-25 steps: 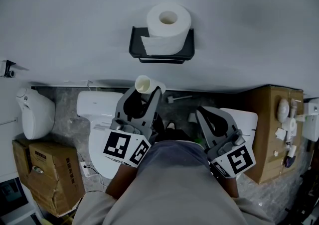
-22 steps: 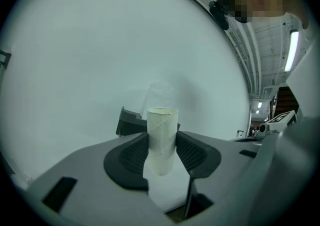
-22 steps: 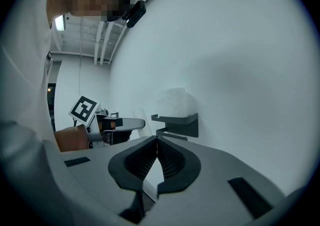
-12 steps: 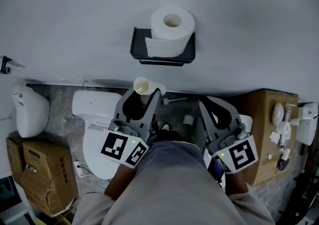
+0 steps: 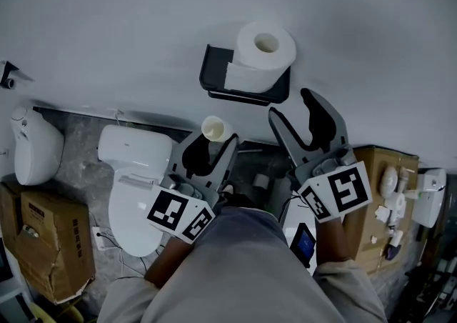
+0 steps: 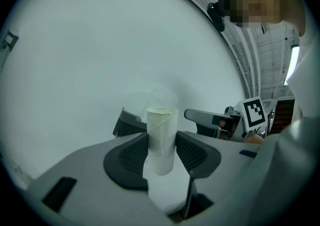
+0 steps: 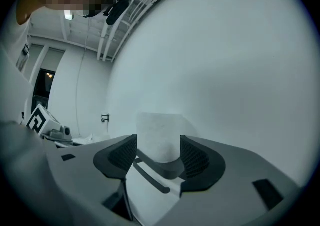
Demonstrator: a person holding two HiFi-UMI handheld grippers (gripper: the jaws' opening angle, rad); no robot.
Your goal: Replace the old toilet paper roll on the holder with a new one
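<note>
A full white toilet roll point(image 5: 265, 46) stands on end on the black wall holder point(image 5: 214, 78), with a sheet hanging down the front. My left gripper point(image 5: 213, 139) is shut on an empty cardboard tube point(image 5: 214, 128), held upright below the holder. The tube point(image 6: 162, 130) sits clamped between the pads of the left gripper point(image 6: 161, 145). My right gripper point(image 5: 291, 106) is raised just under the holder's right end; its jaws are opening with nothing between them. In the right gripper view the roll point(image 7: 159, 135) and the holder point(image 7: 165, 167) lie straight ahead of the right gripper point(image 7: 159, 152).
A white toilet point(image 5: 136, 186) stands below left, with a white fixture point(image 5: 32, 150) and a cardboard box point(image 5: 46, 243) further left. Another cardboard box point(image 5: 378, 200) with small items stands at the right. A small device with a lit screen point(image 5: 303, 243) hangs by the person's right side.
My right gripper rose toward the holder and its jaws went from shut to open. The left gripper kept its place, still gripping the tube.
</note>
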